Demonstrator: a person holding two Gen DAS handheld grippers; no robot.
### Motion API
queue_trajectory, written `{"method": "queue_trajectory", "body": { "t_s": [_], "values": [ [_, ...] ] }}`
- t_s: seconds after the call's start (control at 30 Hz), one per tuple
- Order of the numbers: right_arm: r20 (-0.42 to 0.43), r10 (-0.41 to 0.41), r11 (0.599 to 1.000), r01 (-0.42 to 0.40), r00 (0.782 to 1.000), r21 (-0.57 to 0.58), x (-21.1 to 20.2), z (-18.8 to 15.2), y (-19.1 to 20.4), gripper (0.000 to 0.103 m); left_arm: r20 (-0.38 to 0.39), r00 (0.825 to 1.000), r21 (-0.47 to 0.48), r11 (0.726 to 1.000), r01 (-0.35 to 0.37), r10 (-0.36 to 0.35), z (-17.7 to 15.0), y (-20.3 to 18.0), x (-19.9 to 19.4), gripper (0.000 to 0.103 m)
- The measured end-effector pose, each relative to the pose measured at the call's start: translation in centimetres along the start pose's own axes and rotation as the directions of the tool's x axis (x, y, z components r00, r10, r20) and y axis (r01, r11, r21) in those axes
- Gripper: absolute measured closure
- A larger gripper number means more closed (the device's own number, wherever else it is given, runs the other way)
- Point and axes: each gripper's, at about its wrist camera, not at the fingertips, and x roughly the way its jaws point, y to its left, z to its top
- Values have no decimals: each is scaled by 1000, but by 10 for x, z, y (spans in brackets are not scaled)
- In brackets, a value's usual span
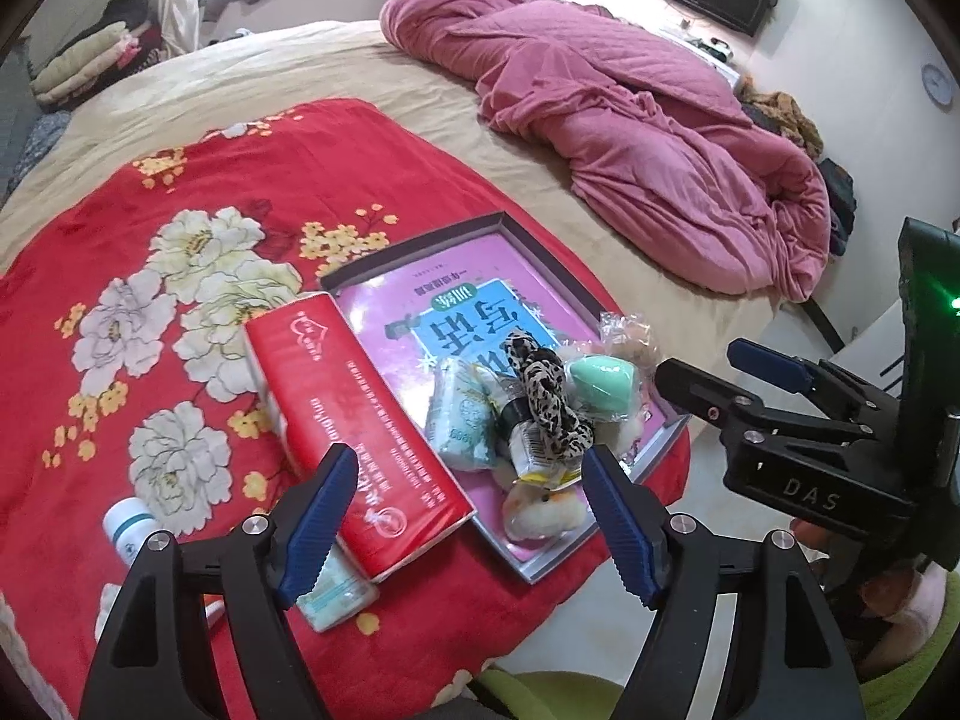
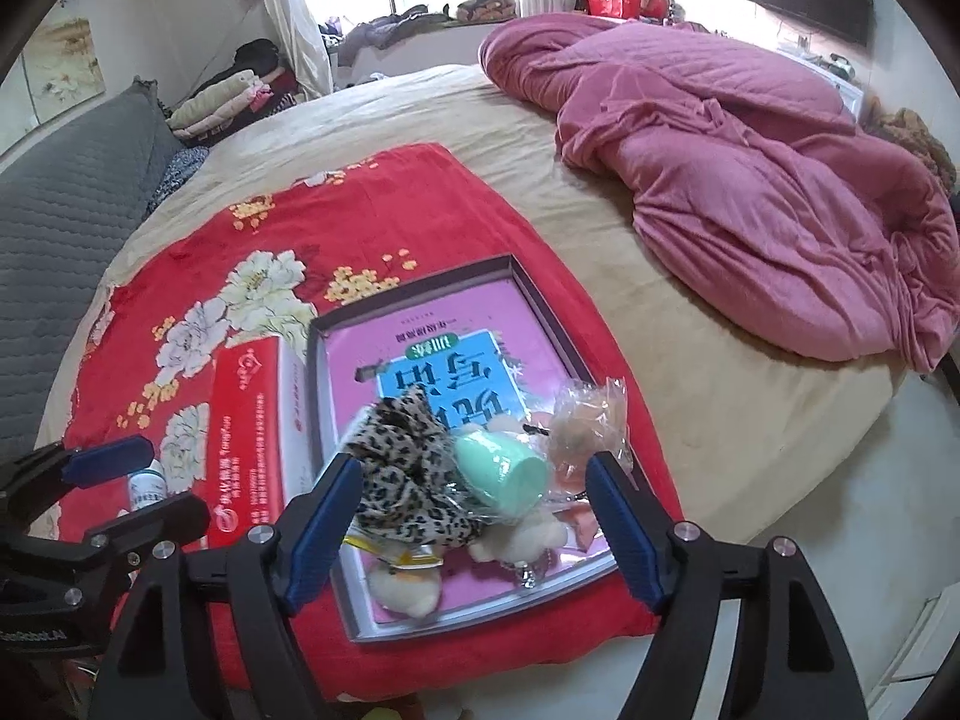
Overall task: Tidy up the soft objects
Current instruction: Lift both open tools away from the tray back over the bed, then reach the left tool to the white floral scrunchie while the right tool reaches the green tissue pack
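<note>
A shallow grey tray (image 1: 672, 429) (image 2: 315, 396) with a pink book inside lies on a red floral blanket (image 1: 180, 228). In it sit a leopard-print scrunchie (image 1: 543, 402) (image 2: 402, 468), a mint sponge in clear wrap (image 1: 594, 381) (image 2: 504, 471), a pale green packet (image 1: 462, 420), a cream plush (image 1: 543, 513) (image 2: 402, 585) and a crinkled clear bag (image 2: 591, 420). A red tissue box (image 1: 354, 426) (image 2: 246, 456) lies left of the tray. My left gripper (image 1: 468, 525) is open above the box's and tray's near ends. My right gripper (image 2: 474, 531) is open just above the scrunchie and sponge.
A small white bottle (image 1: 129, 531) (image 2: 147, 489) and a pale green pack (image 1: 333, 597) lie by the box's near end. A crumpled pink quilt (image 1: 630, 114) fills the far right of the beige bed. Folded clothes (image 2: 222, 102) sit at the back left.
</note>
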Motion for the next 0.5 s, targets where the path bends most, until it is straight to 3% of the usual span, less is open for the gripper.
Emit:
{"method": "queue_trajectory", "body": {
  "t_s": [0.5],
  "values": [
    [61, 81, 993, -75, 995, -87, -46, 4, 66, 26, 66, 997, -72, 997, -37, 42, -29, 44, -60, 25]
  ]
}}
